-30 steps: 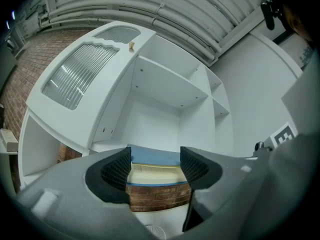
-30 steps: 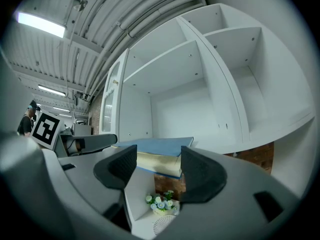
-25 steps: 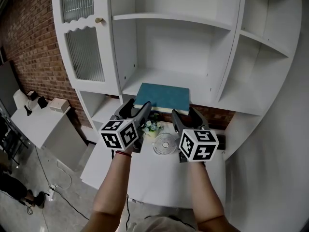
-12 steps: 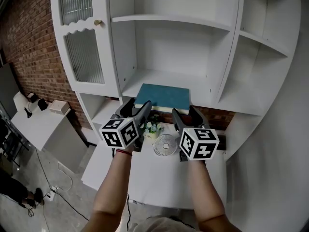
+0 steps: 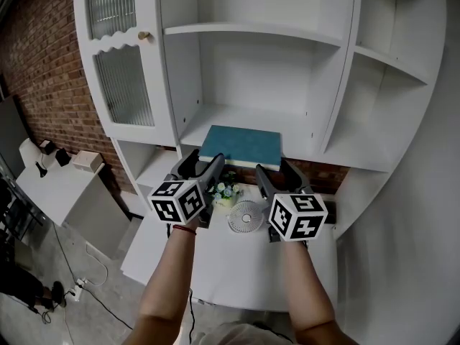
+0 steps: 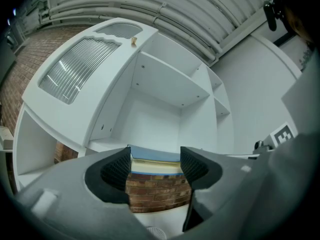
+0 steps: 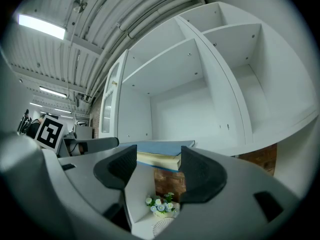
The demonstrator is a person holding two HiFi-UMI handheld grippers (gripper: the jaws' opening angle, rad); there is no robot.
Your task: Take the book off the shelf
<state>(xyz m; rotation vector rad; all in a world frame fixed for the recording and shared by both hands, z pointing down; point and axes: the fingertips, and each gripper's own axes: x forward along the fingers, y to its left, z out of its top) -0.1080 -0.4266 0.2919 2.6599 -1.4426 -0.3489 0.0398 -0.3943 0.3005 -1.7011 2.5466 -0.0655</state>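
Teal book (image 5: 241, 145) on white shelf (image 5: 215, 118) (red-brick wall (image 5: 43, 70) behind)

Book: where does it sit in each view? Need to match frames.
Head view: book at centre, lying flat on the shelf.
Left gripper view: book at lower centre, seen beyond the gap between the open jaws.
Right gripper view: book at lower centre, likewise beyond the open jaws.
Shared landmark: the brick strip under that shelf.

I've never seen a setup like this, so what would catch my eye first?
A teal book lies flat near the front of a white shelf unit. Just below it, two hand-held tools point up toward it: the left claw and the right claw, both open.
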